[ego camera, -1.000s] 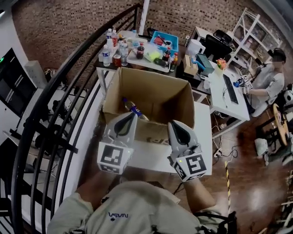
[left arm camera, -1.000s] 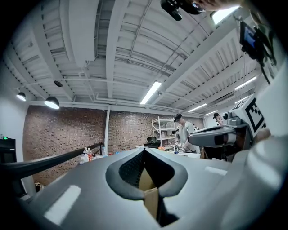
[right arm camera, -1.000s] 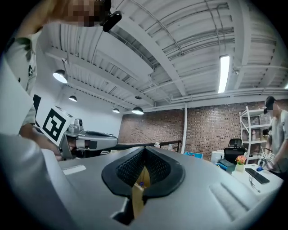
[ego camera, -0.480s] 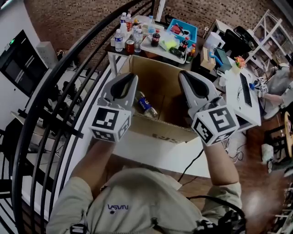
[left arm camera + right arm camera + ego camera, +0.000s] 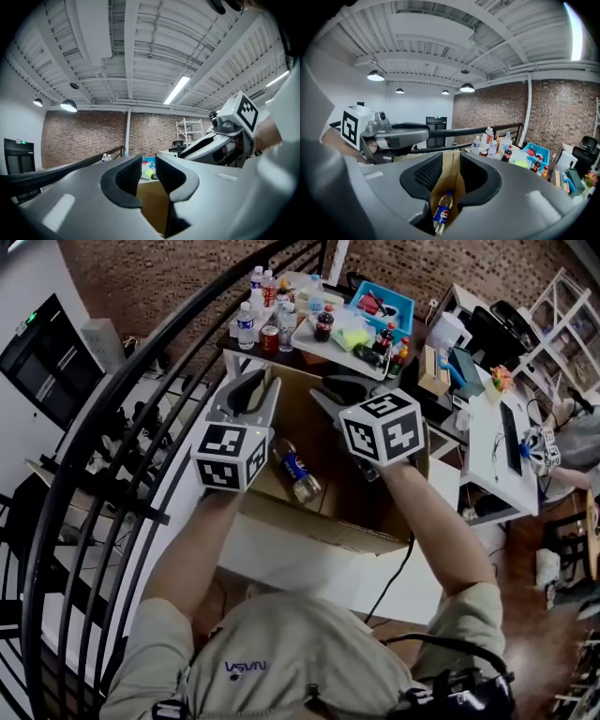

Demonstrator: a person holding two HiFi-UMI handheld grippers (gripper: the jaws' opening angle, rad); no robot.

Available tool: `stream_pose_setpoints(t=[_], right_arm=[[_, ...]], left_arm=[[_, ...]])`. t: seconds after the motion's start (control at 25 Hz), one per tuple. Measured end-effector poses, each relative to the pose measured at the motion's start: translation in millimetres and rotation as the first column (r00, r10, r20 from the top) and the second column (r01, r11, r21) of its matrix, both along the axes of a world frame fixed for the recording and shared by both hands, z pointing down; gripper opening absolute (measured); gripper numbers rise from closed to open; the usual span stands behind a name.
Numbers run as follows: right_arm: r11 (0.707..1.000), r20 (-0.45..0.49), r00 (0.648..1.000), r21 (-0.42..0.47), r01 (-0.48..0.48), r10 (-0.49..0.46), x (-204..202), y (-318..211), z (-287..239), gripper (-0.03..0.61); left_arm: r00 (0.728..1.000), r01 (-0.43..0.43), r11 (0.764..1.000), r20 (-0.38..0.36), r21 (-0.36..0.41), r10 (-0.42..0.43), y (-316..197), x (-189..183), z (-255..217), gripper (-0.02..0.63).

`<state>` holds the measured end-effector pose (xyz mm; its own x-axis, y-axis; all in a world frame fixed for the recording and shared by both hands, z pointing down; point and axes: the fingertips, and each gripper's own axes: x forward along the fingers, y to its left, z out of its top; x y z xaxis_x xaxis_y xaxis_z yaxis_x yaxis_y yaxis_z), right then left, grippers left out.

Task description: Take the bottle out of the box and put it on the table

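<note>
A clear plastic bottle (image 5: 298,472) with a blue label lies on its side on the floor of the open cardboard box (image 5: 319,526). My left gripper (image 5: 247,382) hangs level over the box's left side, above and left of the bottle. Its jaws are opening with nothing between them (image 5: 148,161). My right gripper (image 5: 330,392) is over the box's far right part and tilts downward. Its jaws are opening too, with nothing between the pads (image 5: 451,161). In the right gripper view the bottle (image 5: 440,213) shows through that gap, lower in the box and untouched.
The box stands on a white table (image 5: 281,568). Behind it, a table carries several bottles, cans (image 5: 267,334) and a blue tray (image 5: 386,304). A black curved railing (image 5: 112,427) runs along the left. A desk with a keyboard (image 5: 506,432) stands at the right.
Both grippers have moved away from me, from the box's near edge to out over its opening. The right one has tipped downward. The box and bottle have not moved.
</note>
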<state>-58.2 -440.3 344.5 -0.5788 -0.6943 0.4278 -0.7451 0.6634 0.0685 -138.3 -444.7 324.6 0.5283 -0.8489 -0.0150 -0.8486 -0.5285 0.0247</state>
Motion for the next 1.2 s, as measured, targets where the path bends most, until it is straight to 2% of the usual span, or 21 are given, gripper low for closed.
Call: stream_pose_setpoints(t=[0.16,0.28,0.44,0.52,0.64,0.84,1.0,1.2], right_arm=[[0.991,-0.092,0.995,-0.129,0.02,-0.032,-5.9,-28.3,71.4,0.178],[0.982,-0.152,0.987,-0.189,0.025,-0.054,-13.3,-43.1,122.2,0.193],[0.936,-0.157,0.986,-0.352,-0.009,-0.049,-19.0,-47.1,188.9,0.207],[0.914,-0.175,0.983,-0.405,-0.026,-0.05,-19.8,-44.9,217.3,0.214],[0.895,-0.217,0.973,-0.445,-0.032,-0.073,-22.8,-39.7,249.7,0.234],[0.865,-0.258,0.961,-0.499,-0.047,-0.096,-27.6,-29.6,287.3,0.253],[0.822,-0.237,0.962,-0.569,-0.026,-0.133,-31.7,-16.5,322.2,0.271],[0.805,-0.243,0.957,-0.593,-0.019,-0.156,-35.5,-9.2,345.8,0.276]], left_arm=[[1.0,0.029,0.999,-0.004,-0.016,-0.029,-12.8,1.6,20.2,0.066],[0.999,0.019,0.999,0.033,-0.04,-0.017,-17.6,10.8,42.7,0.066],[0.999,0.038,0.995,0.038,-0.089,-0.034,-21.6,8.1,54.6,0.067],[0.999,0.044,0.992,0.036,-0.118,-0.04,-21.3,7.1,60.4,0.067],[0.998,0.045,0.989,0.05,-0.143,-0.038,-18.3,9.6,67.4,0.071],[0.999,0.044,0.988,0.033,-0.146,-0.04,-14.4,7.6,66.3,0.085],[0.999,0.039,0.989,0.035,-0.145,-0.034,-15.2,10.2,65.9,0.105],[0.999,0.038,0.99,0.043,-0.139,-0.032,-17.6,10.9,64.4,0.117]])
